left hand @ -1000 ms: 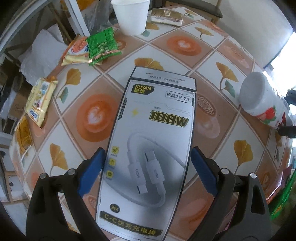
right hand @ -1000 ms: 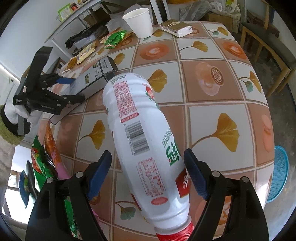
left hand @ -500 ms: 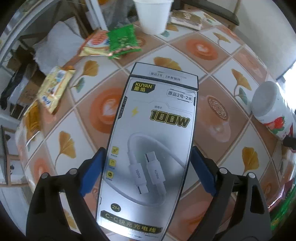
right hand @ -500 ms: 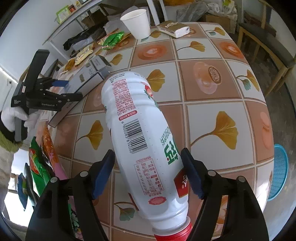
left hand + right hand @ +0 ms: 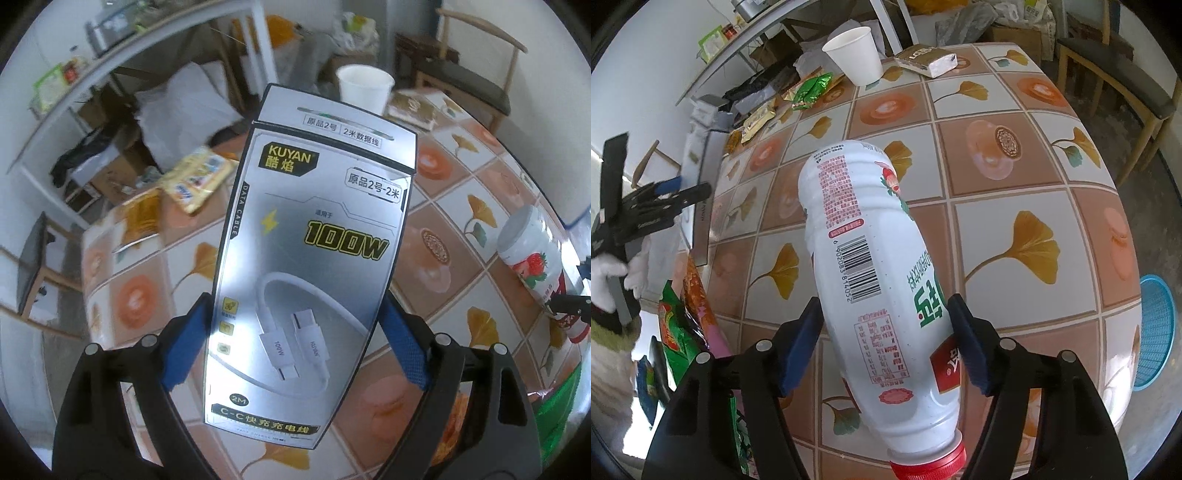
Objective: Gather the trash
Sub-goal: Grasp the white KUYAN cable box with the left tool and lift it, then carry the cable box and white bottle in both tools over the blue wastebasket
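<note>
A silver cable box (image 5: 314, 229) printed "100W" hangs tilted above the tiled table (image 5: 436, 258), with my left gripper (image 5: 295, 302) shut on its long sides. In the right wrist view that gripper (image 5: 683, 188) and the box (image 5: 701, 206) are off the table's left edge, held by a white-gloved hand. A white bottle (image 5: 857, 229) with a red cap lies on the table, cap toward me. My right gripper (image 5: 884, 306) is closing on its lower body, and both blue pads touch its sides. The same bottle (image 5: 528, 254) shows at the right of the left wrist view.
A white paper cup (image 5: 855, 55), a brown packet (image 5: 925, 59) and a green wrapper (image 5: 812, 88) lie at the table's far side. Yellow wrappers (image 5: 195, 177) and snack bags (image 5: 679, 325) sit along the left edge. A blue basket (image 5: 1156, 332) stands on the floor, right.
My left gripper has risen and swung away with the cable box, which has left the table and tilted up. My right gripper's jaws have narrowed onto the bottle.
</note>
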Demonstrator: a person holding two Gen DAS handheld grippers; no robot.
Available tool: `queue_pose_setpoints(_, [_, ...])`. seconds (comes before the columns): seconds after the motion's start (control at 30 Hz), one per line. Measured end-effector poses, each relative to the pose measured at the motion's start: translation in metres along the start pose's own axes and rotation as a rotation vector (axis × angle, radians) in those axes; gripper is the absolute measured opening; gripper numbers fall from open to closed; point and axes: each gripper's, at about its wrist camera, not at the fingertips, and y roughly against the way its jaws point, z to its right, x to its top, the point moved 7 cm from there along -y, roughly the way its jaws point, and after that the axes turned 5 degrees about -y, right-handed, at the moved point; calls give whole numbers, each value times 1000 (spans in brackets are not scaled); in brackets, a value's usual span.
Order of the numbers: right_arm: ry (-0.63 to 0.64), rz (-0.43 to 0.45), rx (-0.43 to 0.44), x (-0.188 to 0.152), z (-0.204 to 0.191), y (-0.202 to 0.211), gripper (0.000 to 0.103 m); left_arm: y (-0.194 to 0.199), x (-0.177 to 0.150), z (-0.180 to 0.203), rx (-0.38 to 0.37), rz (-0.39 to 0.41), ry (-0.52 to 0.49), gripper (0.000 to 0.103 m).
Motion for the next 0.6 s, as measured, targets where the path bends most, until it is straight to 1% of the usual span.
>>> queue_pose_setpoints(0.1, [-15, 8, 18, 0, 0, 4, 66, 13, -3, -6, 24, 40, 42, 84])
queue_pose_setpoints(0.13, [-20, 13, 23, 1, 1, 5, 66, 17, -4, -8, 31, 50, 49, 84])
queue_pose_setpoints(0.27, [-34, 32, 37, 1, 2, 12, 66, 44, -7, -13, 99, 105, 64, 84])
queue_pose_setpoints(0.53, [-61, 73, 57, 1, 6, 30, 65, 89, -10, -16, 188, 181, 106, 84])
queue_pose_setpoints(0.6, [-70, 87, 58, 0, 8, 36, 65, 100, -9, -14, 199, 205, 120, 84])
